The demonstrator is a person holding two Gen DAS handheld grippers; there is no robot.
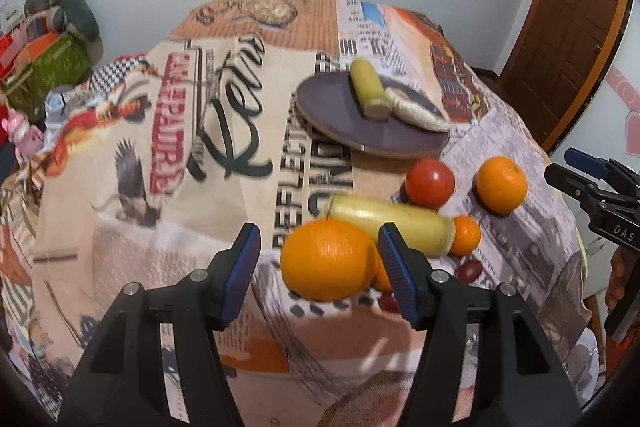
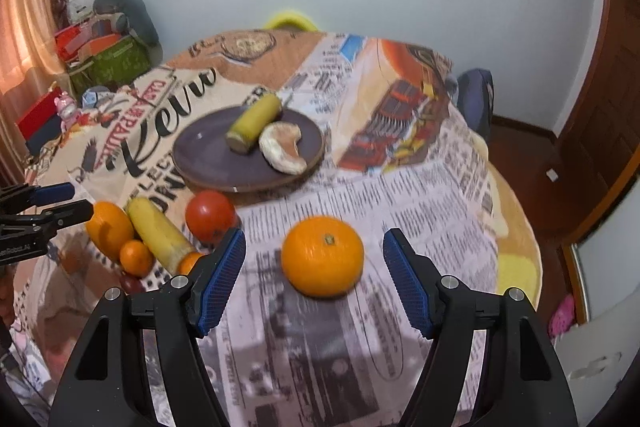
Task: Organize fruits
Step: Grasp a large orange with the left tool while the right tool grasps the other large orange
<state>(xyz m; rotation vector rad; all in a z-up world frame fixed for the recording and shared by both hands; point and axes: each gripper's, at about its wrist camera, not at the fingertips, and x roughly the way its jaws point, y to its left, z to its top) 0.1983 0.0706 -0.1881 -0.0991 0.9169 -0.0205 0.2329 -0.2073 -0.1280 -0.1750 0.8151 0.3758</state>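
beside the large orange point(image 1: 326, 259), a second orange point(image 1: 380, 275) hides behind the left gripper's finger point(image 1: 396, 267), and dark red fruits point(image 1: 469, 269) blur nearby.

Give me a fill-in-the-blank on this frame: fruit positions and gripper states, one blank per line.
1. The dark plate holds ____ items.
2. The lone orange sits between the open fingers of the ____ gripper.
3. The red tomato lies on the tablecloth, not on the ____.
4. The left gripper is ____, its fingers either side of a big orange.

Missing words: two; right; plate; open
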